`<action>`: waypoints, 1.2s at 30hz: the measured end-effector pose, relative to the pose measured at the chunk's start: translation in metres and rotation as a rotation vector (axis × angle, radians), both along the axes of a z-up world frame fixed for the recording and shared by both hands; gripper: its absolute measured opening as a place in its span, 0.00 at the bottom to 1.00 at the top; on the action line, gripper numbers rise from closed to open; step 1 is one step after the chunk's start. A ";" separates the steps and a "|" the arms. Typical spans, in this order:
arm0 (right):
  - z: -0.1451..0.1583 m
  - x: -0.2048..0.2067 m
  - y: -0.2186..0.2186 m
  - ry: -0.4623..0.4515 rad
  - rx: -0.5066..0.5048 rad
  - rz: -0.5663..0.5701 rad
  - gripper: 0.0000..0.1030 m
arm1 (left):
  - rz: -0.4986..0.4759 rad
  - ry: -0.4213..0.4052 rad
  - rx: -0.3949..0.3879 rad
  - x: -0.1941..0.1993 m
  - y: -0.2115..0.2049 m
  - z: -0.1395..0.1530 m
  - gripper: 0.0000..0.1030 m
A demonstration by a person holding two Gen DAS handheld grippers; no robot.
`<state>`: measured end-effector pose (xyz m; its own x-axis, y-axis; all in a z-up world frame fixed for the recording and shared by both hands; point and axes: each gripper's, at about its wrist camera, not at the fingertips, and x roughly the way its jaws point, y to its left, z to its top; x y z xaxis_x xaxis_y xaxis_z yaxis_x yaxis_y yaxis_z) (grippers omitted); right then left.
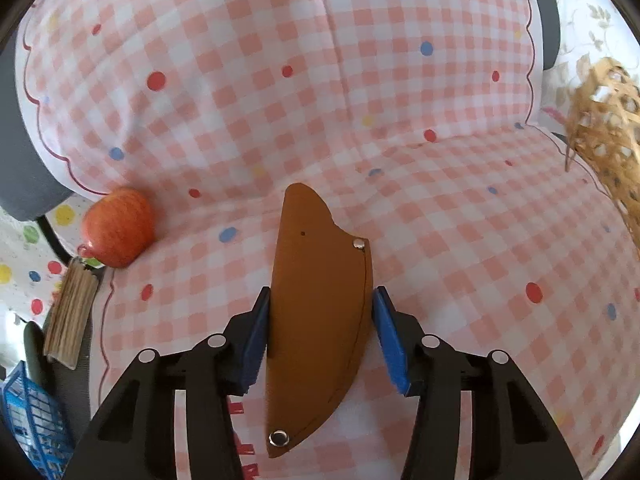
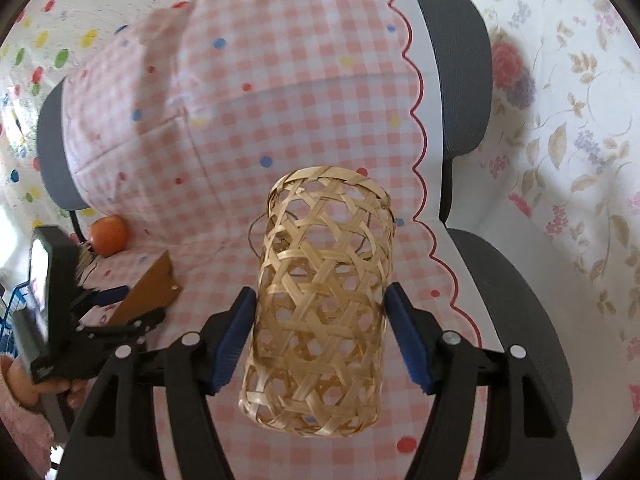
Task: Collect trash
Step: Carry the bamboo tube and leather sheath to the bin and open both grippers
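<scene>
My left gripper point(image 1: 320, 320) clamps the brown leather sheath point(image 1: 316, 320) lengthwise, tip pointing away from me, while my right gripper point(image 2: 320, 328) grips the woven basket point(image 2: 320, 300), mouth facing away, to its right.

cloth: pink-and-white checked fabric point(image 1: 400, 80) with coloured dots and a red scalloped edge, draped over the back and seat of the chair, a bit creased down the middle

chair: dark grey padded office chair point(image 2: 460, 60), only the edges of it peek out from under the checks

right side: white sheet with a flower-and-leaf print point(image 2: 560, 120) behind the chair

left side: white sheet with bright polka dots point(image 2: 80, 8)

low left corner: blue plastic lattice crate point(image 1: 28, 420), mostly cut off
</scene>
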<state>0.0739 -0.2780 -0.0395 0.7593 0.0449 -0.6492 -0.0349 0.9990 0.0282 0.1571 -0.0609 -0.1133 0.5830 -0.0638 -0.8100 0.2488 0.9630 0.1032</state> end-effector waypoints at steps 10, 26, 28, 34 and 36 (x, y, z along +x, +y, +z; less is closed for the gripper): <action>0.008 -0.043 0.007 -0.027 0.043 0.009 0.64 | -0.041 -0.088 -0.365 -0.075 0.025 0.063 0.48; 0.005 -0.133 -0.015 -0.049 0.085 -0.046 0.64 | -0.136 -0.161 -0.395 -0.184 -0.018 0.077 0.48; 0.005 -0.151 -0.022 -0.051 0.084 -0.061 0.64 | -0.161 -0.153 -0.410 -0.198 -0.028 0.074 0.48; 0.000 -0.207 -0.038 -0.052 0.067 -0.120 0.64 | -0.252 -0.106 -0.435 -0.232 -0.056 0.063 0.48; -0.003 -0.228 -0.044 -0.053 0.060 -0.150 0.64 | -0.283 -0.103 -0.442 -0.243 -0.063 0.062 0.48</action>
<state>-0.1543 -0.3224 -0.0425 0.7934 -0.0344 -0.6077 0.1115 0.9897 0.0897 -0.0861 -0.1237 -0.0517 0.5684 -0.5522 -0.6099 0.5148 0.8170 -0.2599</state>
